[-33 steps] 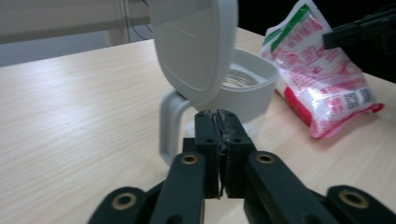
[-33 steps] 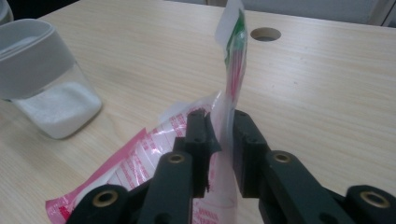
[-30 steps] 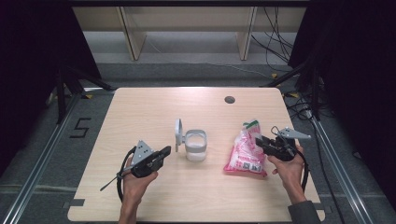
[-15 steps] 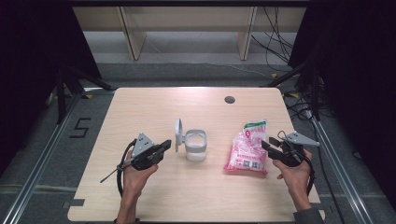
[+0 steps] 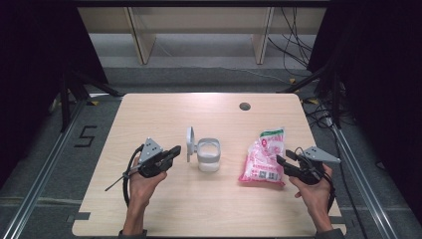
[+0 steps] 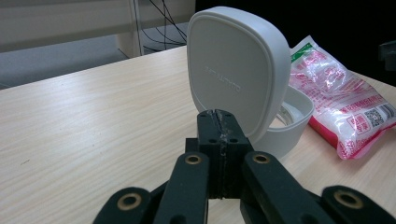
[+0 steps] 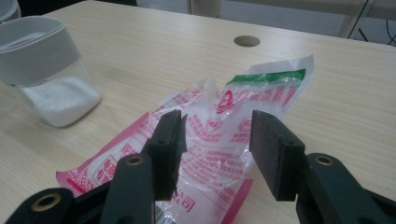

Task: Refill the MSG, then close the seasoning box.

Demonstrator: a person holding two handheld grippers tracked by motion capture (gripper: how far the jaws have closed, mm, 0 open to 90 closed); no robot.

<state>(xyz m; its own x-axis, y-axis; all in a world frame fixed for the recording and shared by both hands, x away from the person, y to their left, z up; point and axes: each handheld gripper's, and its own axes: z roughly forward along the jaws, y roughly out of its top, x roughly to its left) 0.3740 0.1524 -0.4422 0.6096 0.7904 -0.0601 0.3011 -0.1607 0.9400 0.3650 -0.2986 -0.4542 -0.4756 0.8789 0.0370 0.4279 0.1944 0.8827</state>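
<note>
Bag, pink and red with a green strip at its top, lies flat on the table's right half, well right of the white container. Clear upper part is crumpled; in the right gripper view the bag lies beneath and beyond the jaws, not pinched by them.

Right gripper sits at the bag's right edge, low near the tabletop, pointing left toward it. Its jaws have just been opening and now stand apart, nothing clamped between the pads; bag film shows through the gap.

Container stands near table centre, lid flipped up on its left side and standing upright. Right gripper view shows white granular stuff in the clear lower part of the container.

Left gripper is just left of the raised lid, aimed at it, jaws pressed together with nothing between them. In the left gripper view the closed tips sit just in front of the lid's outer face; contact can't be told.

Round hole in the tabletop, far side, right of centre.
</note>
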